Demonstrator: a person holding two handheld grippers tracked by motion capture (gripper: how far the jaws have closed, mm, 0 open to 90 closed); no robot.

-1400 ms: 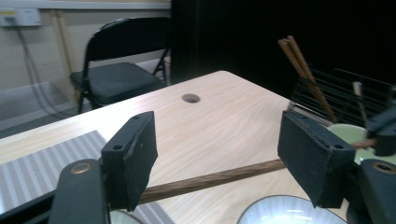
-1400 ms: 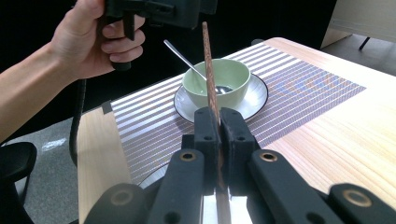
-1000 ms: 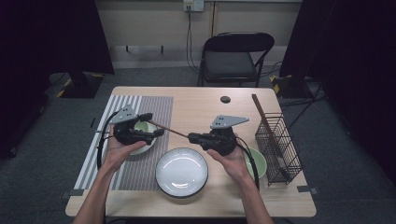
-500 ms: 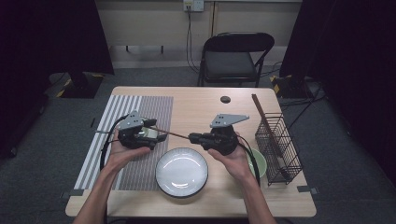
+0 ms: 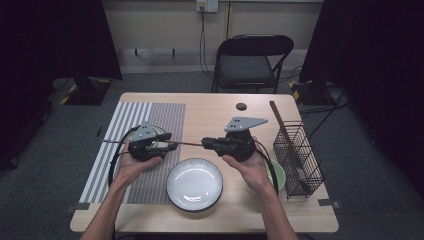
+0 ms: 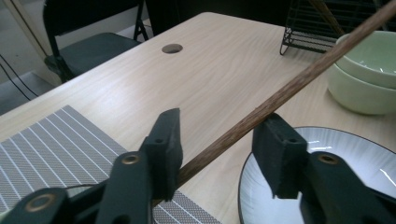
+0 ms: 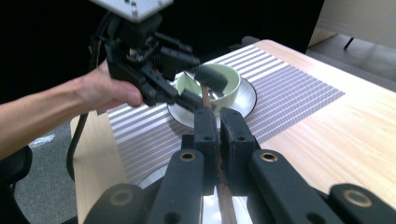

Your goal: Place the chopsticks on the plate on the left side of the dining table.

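- Overhead, the right gripper (image 5: 206,143) clamps one end of a wooden chopstick (image 5: 182,143) that runs level across to the left gripper (image 5: 170,145), above the white plate (image 5: 194,183).
- Along the left gripper (image 6: 219,140), the chopstick (image 6: 280,95) passes between half-open jaws that have just been closing; it lies against one pad, clear of the other.
- Along the right gripper (image 7: 217,123), shut jaws pinch the chopstick (image 7: 205,99), which points toward the left gripper (image 7: 198,88) just before a green bowl (image 7: 226,91).

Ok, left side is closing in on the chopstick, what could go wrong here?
The left fingers have been closing, but the chopstick touches one pad only; it may get pushed aside rather than clamped. The right gripper holds it alone, so a nudge could twist it loose. A dropped stick would hit the plate.
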